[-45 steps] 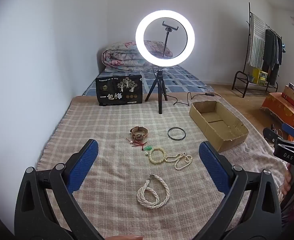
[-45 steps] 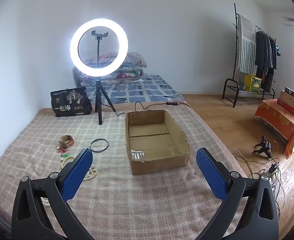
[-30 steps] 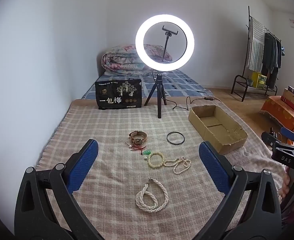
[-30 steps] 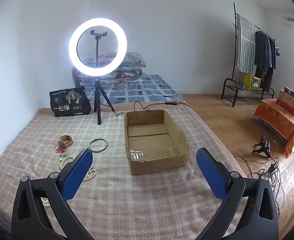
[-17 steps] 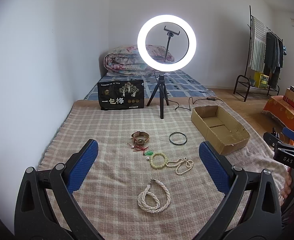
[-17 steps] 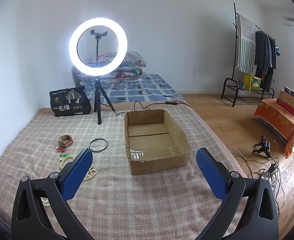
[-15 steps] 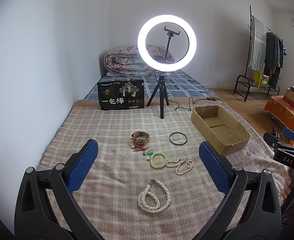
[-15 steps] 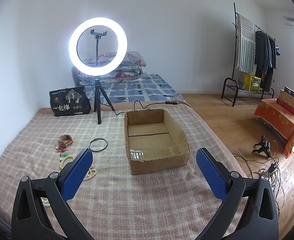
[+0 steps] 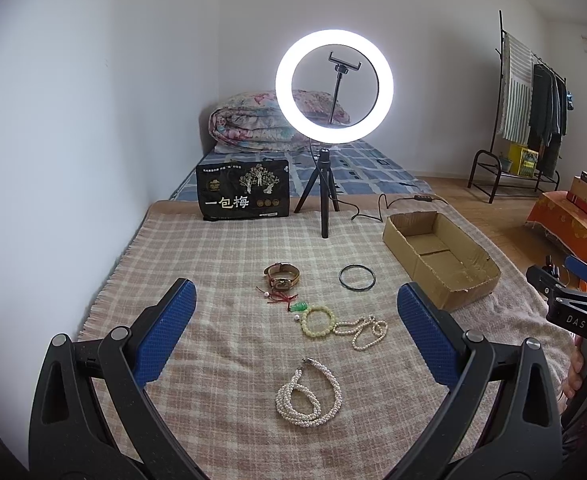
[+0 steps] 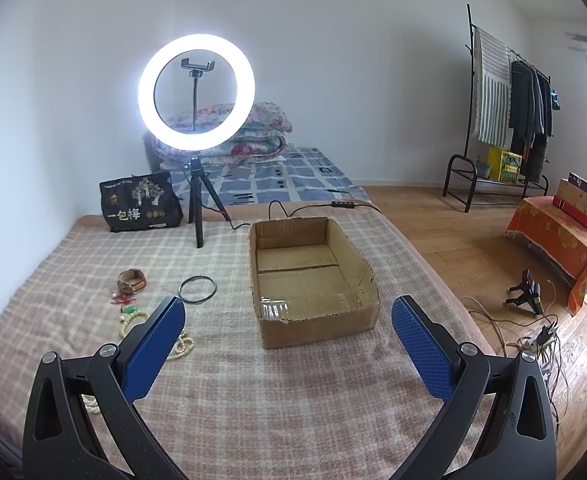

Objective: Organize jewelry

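1. The left hand-held gripper [image 9: 295, 312] is held above the near part of the plaid blanket [image 9: 213, 264], its blue pads spread wide with nothing between them. The right hand-held gripper [image 10: 288, 326] is likewise spread and empty.

2. The jewelry is laid loose on the blanket; none of it is seen inside the cardboard box [image 9: 469, 294]. In the left wrist view, the coiled pearl necklace [image 9: 308, 395] lies at about 6 o'clock from the gap between the left pads, nearest of all. The pale bead bracelet [image 9: 317, 322] and the thin bead strand [image 9: 367, 332] touching it lie almost centred in that gap. The watch [image 9: 281, 276] and the red cord charm [image 9: 279, 300] are found at 12 o'clock, farther off, and the black bangle [image 9: 356, 277] at 1 o'clock.

3. The coming move is judged to turn on this: the pearl necklace is stretched roughly along the left gripper's line of sight, so a closure across its narrow width would suit. The left gripper is clearly the nearer one; the pieces lie off at 9 to 10 o'clock from the right one.

4. In the right wrist view the box is centred at 12 o'clock and its bare floor is shown, which the left view gives only obliquely. There the bead bracelet is partly hidden behind the left pad, and only a few beads of the pearl necklace show by the left arm. The right gripper's body is caught only at the right edge of the left view.
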`<state>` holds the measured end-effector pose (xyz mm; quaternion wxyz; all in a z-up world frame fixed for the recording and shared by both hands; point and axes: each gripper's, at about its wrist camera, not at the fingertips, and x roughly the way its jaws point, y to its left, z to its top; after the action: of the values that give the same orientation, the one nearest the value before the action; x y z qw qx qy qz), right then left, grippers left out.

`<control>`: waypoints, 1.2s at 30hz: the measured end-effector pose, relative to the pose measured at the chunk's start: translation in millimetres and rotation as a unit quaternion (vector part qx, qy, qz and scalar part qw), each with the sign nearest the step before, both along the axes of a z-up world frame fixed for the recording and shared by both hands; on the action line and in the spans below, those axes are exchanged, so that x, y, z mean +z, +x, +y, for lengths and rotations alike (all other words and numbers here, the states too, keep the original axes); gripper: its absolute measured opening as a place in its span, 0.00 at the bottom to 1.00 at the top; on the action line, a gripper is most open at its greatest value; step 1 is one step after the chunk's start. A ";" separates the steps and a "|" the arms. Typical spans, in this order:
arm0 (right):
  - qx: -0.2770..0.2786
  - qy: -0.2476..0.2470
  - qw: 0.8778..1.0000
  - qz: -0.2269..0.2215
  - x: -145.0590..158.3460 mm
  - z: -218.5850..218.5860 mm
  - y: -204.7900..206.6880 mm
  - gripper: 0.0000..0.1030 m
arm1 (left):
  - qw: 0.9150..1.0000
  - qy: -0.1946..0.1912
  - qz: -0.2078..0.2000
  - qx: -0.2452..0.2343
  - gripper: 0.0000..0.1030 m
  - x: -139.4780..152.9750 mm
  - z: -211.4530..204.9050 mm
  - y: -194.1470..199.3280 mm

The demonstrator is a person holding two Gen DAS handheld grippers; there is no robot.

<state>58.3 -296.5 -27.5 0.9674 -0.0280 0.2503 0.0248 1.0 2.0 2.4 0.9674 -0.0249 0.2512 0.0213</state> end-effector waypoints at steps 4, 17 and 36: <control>0.000 0.000 1.000 0.000 -0.1 0.5 -0.1 1.00 | 1.000 0.000 0.000 0.000 0.99 0.1 -0.5 0.4; 0.000 0.000 1.000 0.001 -0.1 0.9 0.5 1.00 | 1.000 0.001 0.000 0.001 0.99 0.9 -0.5 0.6; 0.000 -0.001 1.000 0.001 -1.6 3.3 0.4 1.00 | 1.000 0.001 -0.001 0.002 0.99 0.6 -0.6 0.0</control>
<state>58.7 -293.2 -29.1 0.9671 -0.0286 0.2514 0.0250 1.0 1.4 3.0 0.9675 -0.0244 0.2505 0.0231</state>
